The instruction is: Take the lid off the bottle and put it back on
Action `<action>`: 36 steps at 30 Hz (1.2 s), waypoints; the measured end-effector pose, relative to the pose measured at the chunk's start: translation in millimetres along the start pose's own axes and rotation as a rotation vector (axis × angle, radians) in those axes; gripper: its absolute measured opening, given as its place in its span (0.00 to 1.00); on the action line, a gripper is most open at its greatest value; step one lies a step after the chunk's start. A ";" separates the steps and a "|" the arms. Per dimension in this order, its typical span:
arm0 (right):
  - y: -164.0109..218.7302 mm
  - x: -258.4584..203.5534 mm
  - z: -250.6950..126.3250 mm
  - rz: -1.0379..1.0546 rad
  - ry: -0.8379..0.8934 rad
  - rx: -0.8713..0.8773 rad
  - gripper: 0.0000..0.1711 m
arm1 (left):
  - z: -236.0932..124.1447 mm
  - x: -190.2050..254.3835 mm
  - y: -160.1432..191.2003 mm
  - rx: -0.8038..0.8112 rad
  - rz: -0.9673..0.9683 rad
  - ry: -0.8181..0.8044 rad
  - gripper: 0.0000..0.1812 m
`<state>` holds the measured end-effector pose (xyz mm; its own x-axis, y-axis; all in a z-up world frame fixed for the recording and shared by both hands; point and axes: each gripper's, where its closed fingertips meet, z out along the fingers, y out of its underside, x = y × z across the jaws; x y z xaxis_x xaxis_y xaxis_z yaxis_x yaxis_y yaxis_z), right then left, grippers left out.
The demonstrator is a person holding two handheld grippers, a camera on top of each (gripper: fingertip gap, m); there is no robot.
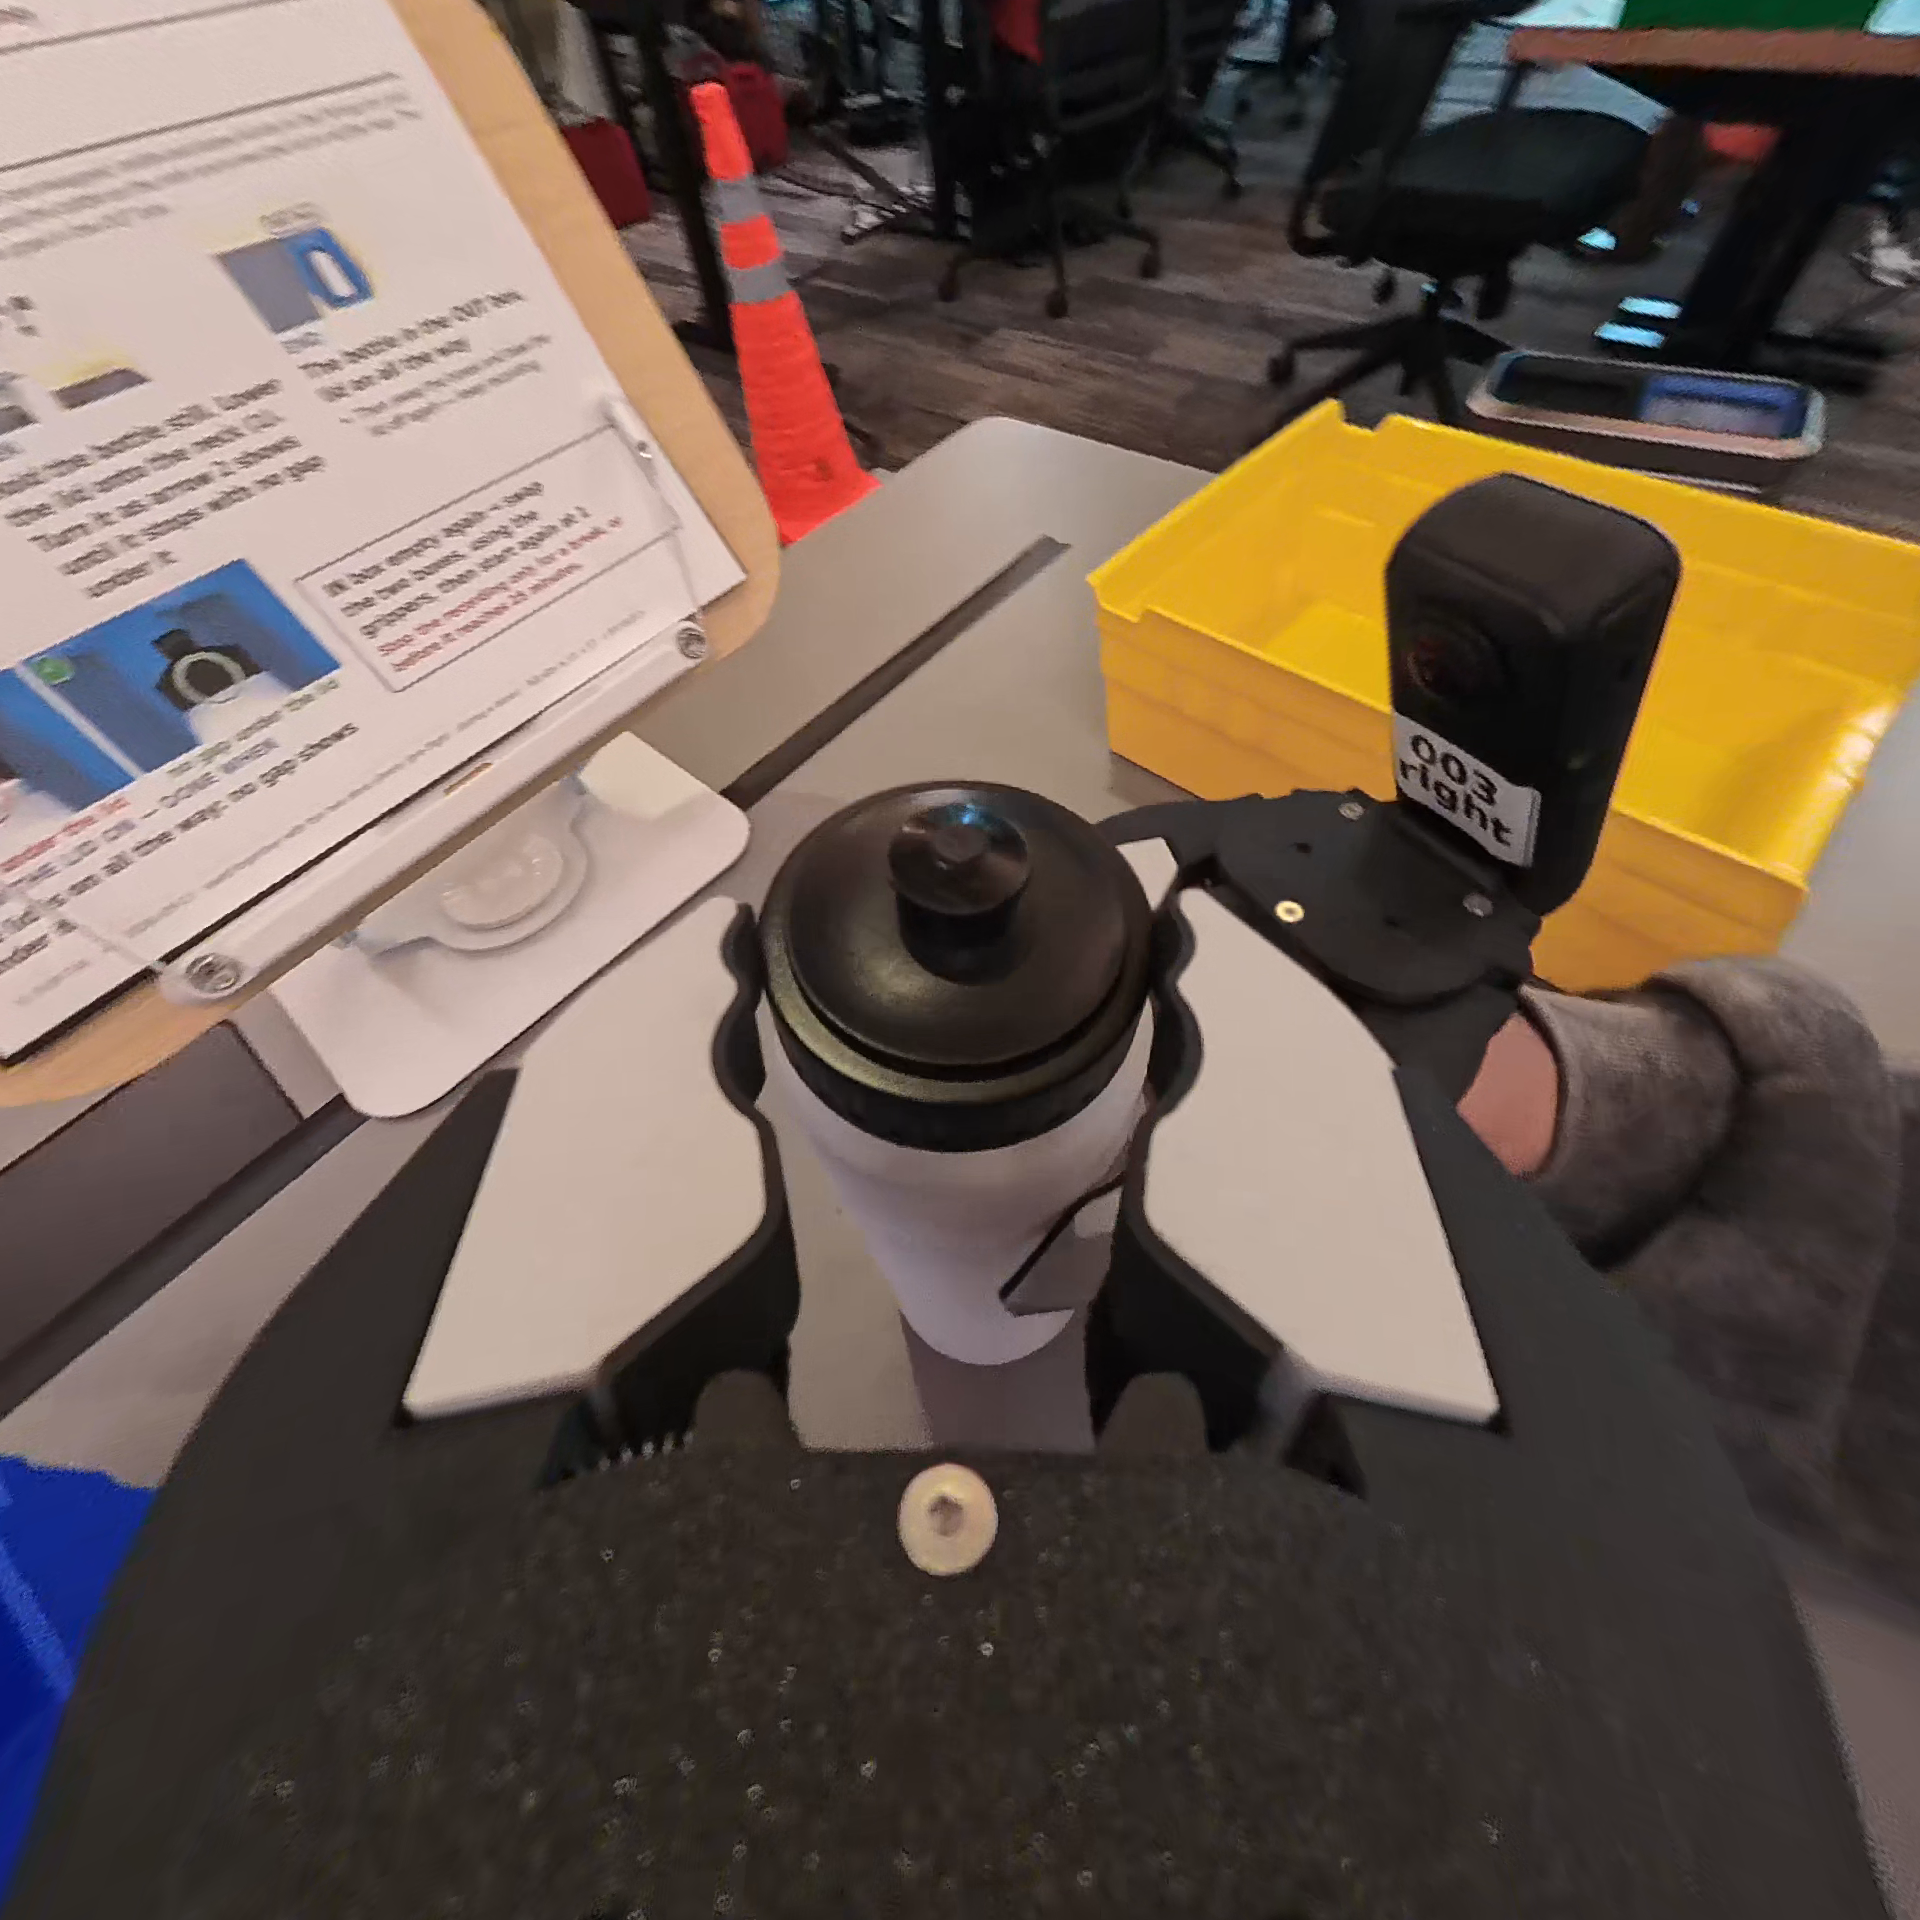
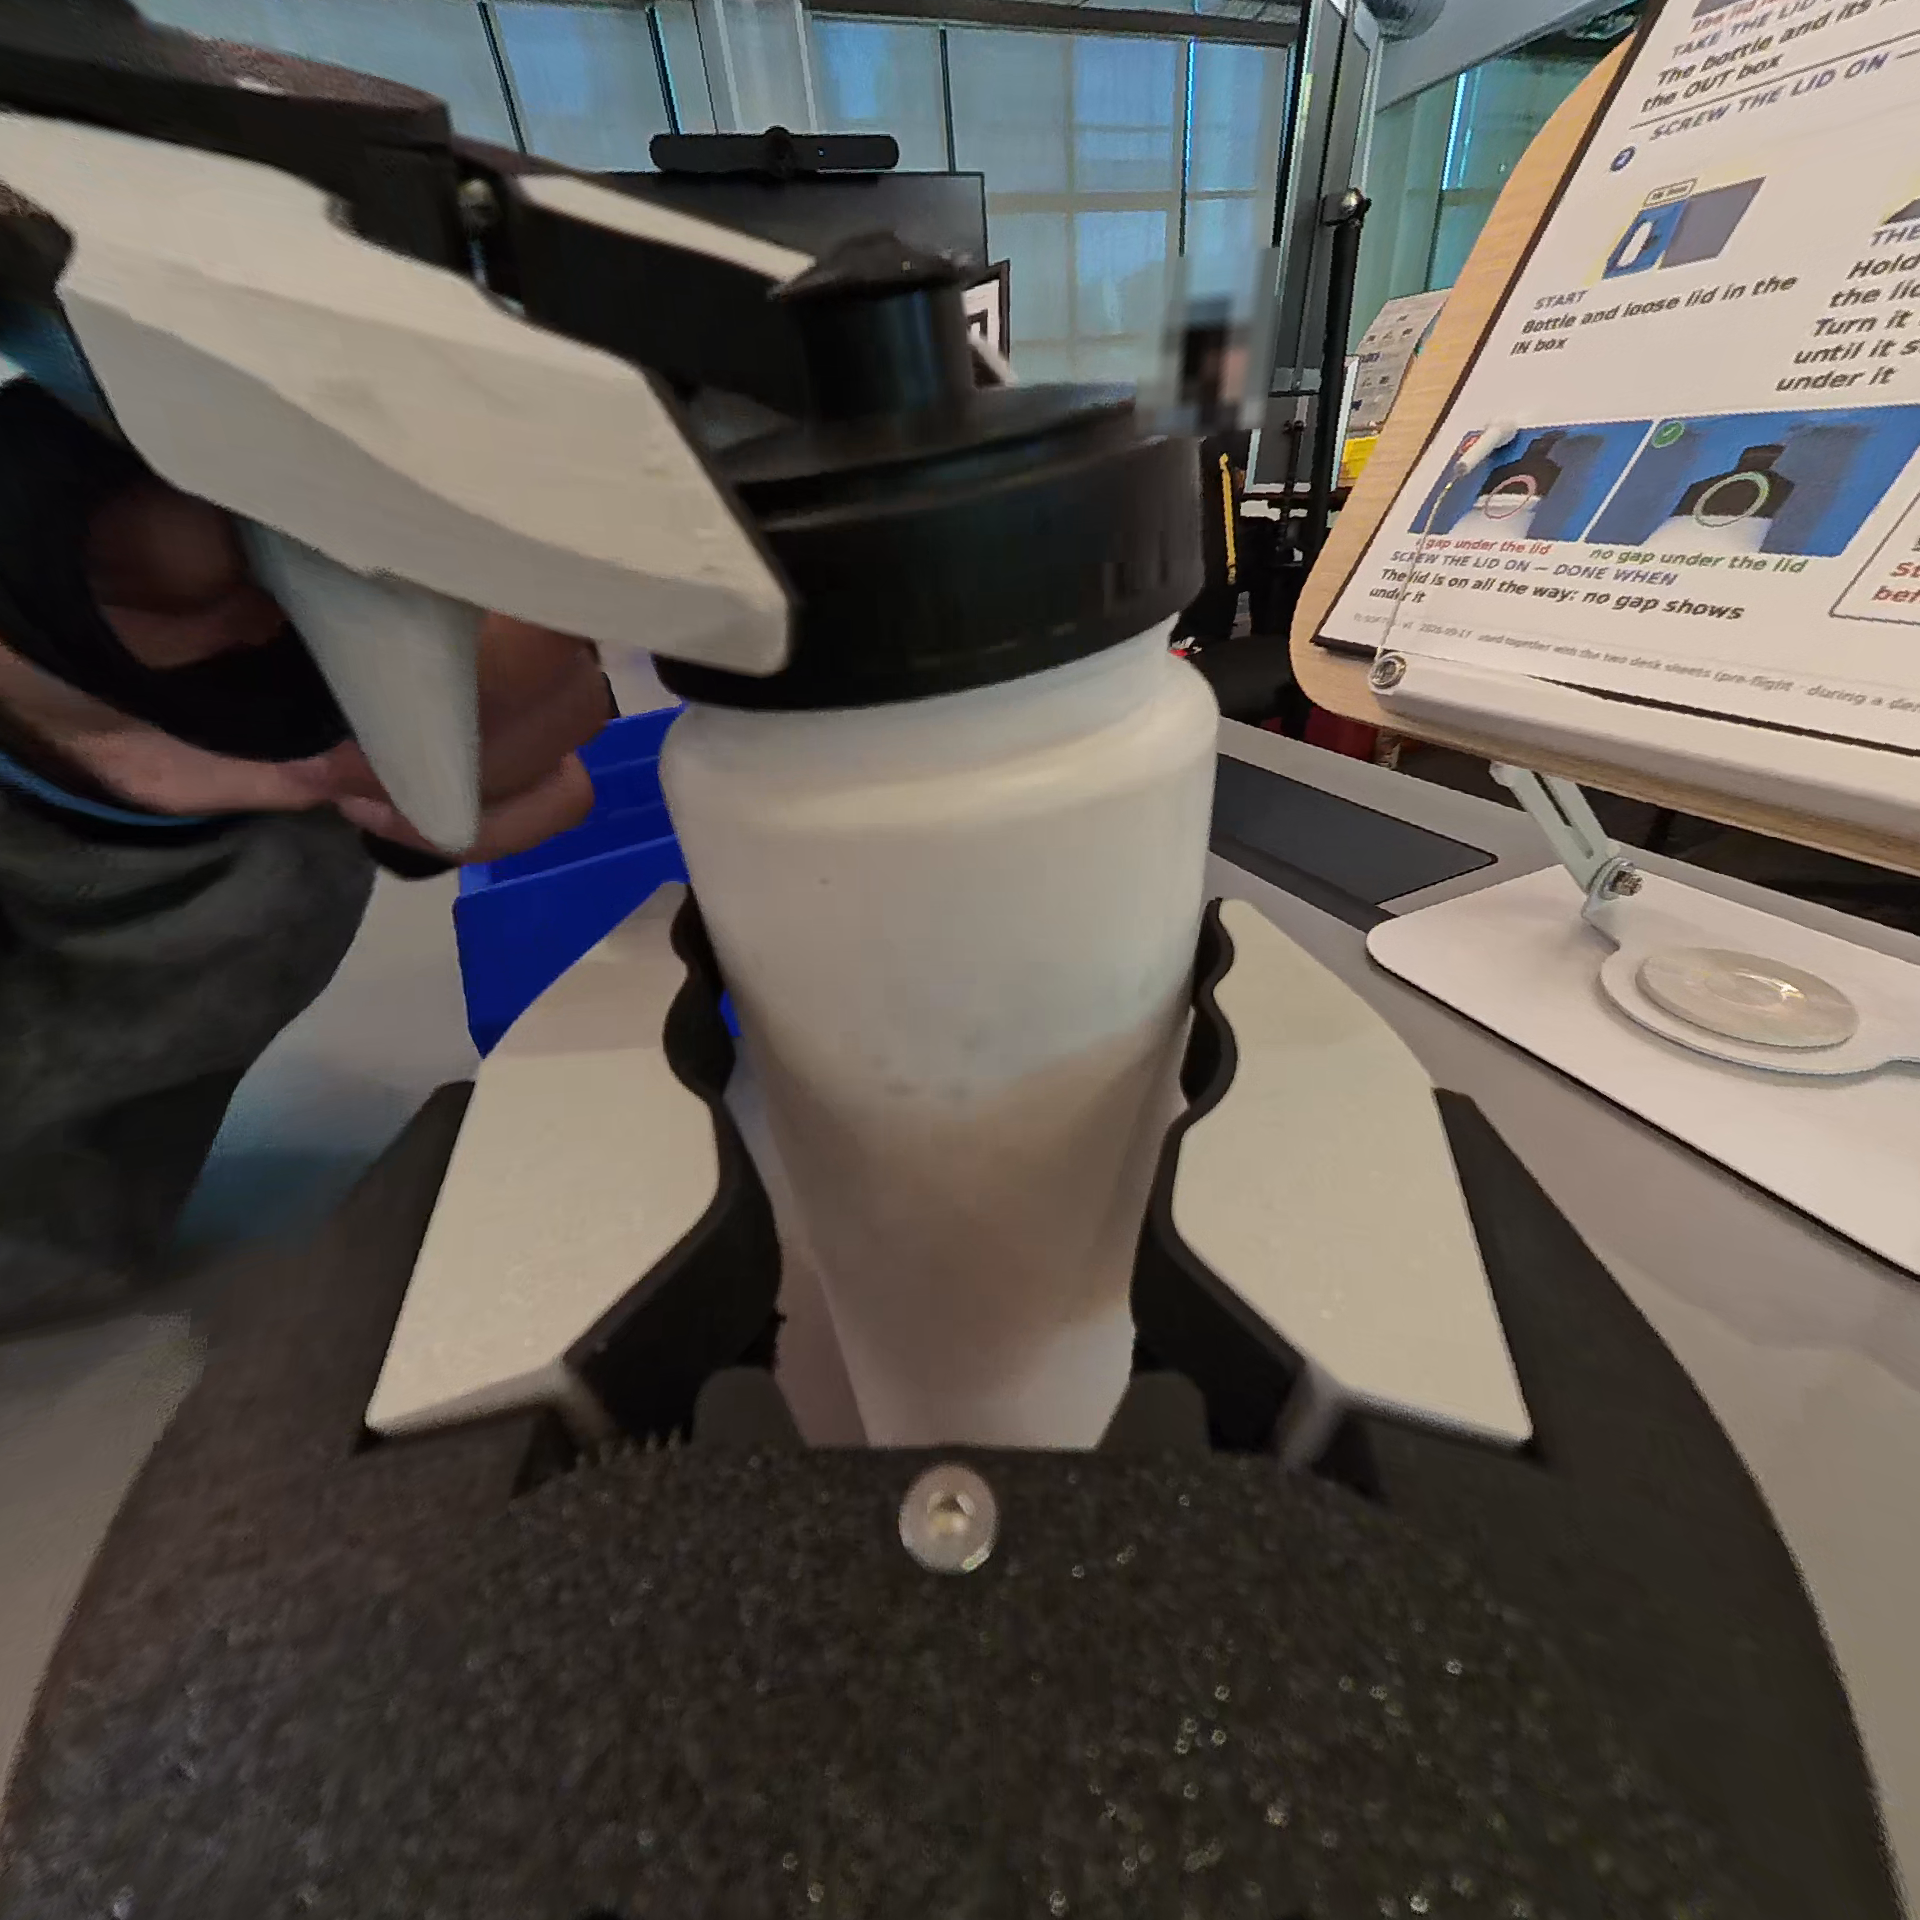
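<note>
A white bottle (image 1: 935, 1226) stands upright on the grey table (image 1: 935, 582) with its black lid (image 1: 956, 935) on the neck. My left gripper (image 1: 951, 997) comes from above and is shut on the lid's rim, one finger on each side. In the right wrist view, my right gripper (image 2: 956, 966) is shut on the bottle (image 2: 935, 831) at mid-body. The left gripper (image 2: 784, 447) reaches in from the upper left onto the lid (image 2: 987, 520). No gap shows under the lid on this side. The bottle's base is hidden.
A yellow bin (image 1: 1351, 644) sits on the table at back right, a blue bin (image 2: 561, 883) behind the bottle. An instruction board on a white stand (image 2: 1714, 1039) stands close by. An orange cone (image 1: 769, 312) and office chairs stand on the floor beyond the table.
</note>
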<state>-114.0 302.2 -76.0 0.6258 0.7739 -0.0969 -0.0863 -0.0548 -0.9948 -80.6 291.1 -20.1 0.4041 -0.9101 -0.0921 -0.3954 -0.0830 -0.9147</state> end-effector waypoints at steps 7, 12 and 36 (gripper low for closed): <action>0.4 -2.8 -0.5 0.002 -0.034 -0.002 0.50 | -2.7 6.7 2.8 -0.070 0.170 0.361 0.40; 1.3 -5.3 0.4 0.002 -0.047 -0.015 0.50 | -8.8 8.8 7.4 -0.158 0.317 0.716 0.40; 1.7 -9.9 4.8 0.007 -0.060 -0.001 0.50 | -16.7 -0.3 -15.9 0.026 0.200 0.732 0.52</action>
<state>-124.1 297.4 -76.6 0.5774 0.8101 -0.1018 -0.0901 -0.0607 -0.9941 -88.3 286.0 1.1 -0.3276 -0.9446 0.0193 -0.3806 0.1132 -0.9178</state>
